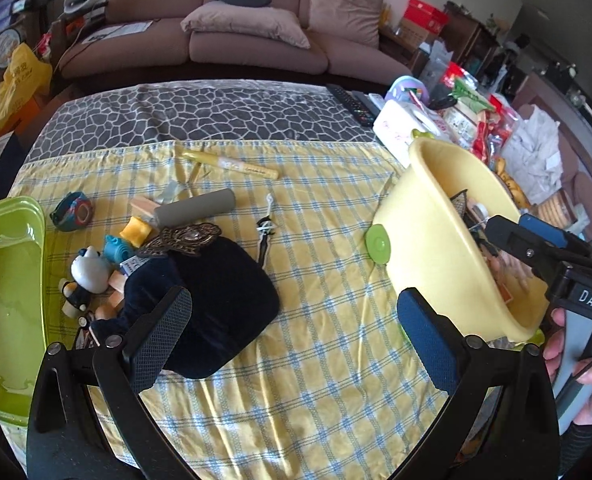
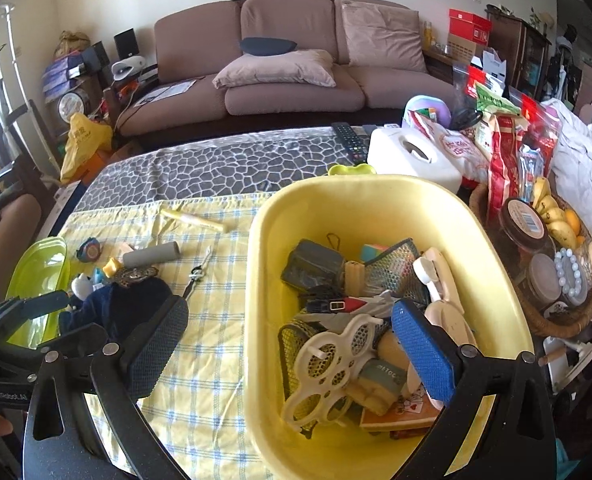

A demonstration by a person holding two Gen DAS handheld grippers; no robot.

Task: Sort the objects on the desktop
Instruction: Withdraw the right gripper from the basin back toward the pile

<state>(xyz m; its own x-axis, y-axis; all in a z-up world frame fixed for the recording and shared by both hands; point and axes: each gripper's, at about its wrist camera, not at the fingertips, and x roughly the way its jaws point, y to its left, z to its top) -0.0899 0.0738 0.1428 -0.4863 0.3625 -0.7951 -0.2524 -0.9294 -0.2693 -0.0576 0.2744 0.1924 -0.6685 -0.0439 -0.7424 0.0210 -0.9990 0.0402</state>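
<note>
Fingers on the left gripper (image 1: pixel 291 336) spread wide and empty over the dark pouch (image 1: pixel 219 300); the right gripper's (image 2: pixel 291 350) gape too, holding nothing, above the yellow tub (image 2: pixel 376 188). Best approach — straddle the pouch's bulk squarely, press into the cloth, then close.

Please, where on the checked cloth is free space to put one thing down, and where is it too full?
Free: the checked cloth between the dark pouch and the yellow tub, and the grey patterned strip behind the yellow marker. Crowded: the toy pile beside the green bin.
</note>
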